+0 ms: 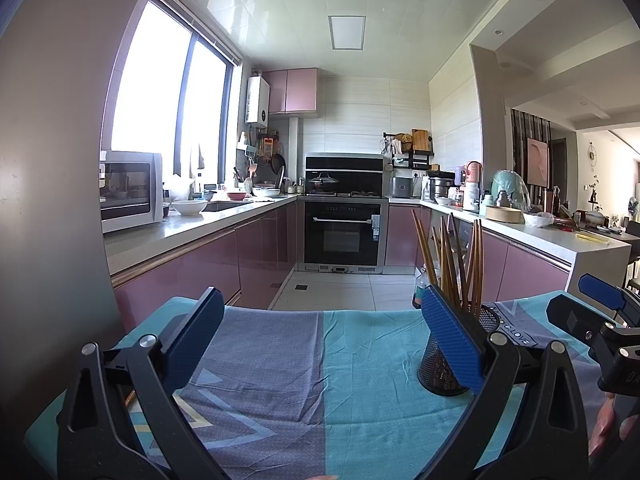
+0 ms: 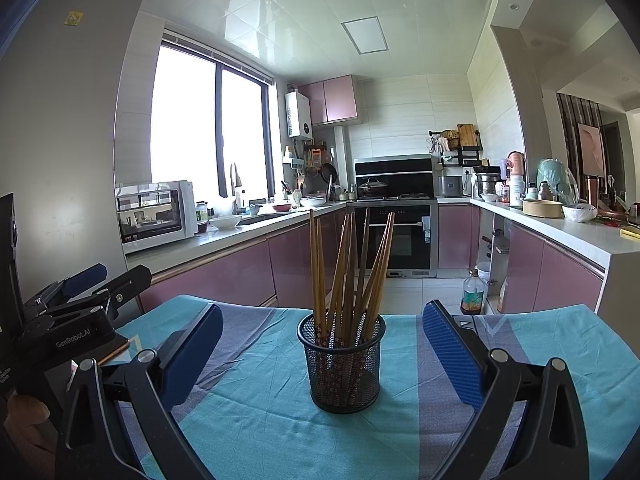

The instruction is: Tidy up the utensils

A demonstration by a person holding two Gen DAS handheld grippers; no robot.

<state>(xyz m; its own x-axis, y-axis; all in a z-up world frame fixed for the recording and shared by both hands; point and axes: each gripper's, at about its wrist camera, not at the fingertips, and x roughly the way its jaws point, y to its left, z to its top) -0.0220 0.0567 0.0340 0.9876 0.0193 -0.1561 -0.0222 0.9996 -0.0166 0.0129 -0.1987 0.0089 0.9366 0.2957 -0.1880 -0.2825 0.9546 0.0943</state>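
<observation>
The chopsticks [image 2: 352, 268] are gathered upright in the mesh holder [image 2: 341, 364] mid-cloth [image 2: 248, 412]; little appears left. The right gripper [image 2: 322, 348] and left gripper [image 1: 320, 336] are held spread, empty.

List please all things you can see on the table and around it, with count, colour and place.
mesh holder: one, black, upright on the cloth, centre
chopsticks: a bundle, brown wood, standing in the holder; count unclear
cloth: one, teal and grey-blue stripes, covering the table
microwave: one, white, left counter
oven: one, black, far wall
bottle: one, clear with dark liquid, on the floor at right
left gripper: black with blue pads, open, empty
right gripper: black with blue pads, open, either side of the holder
</observation>
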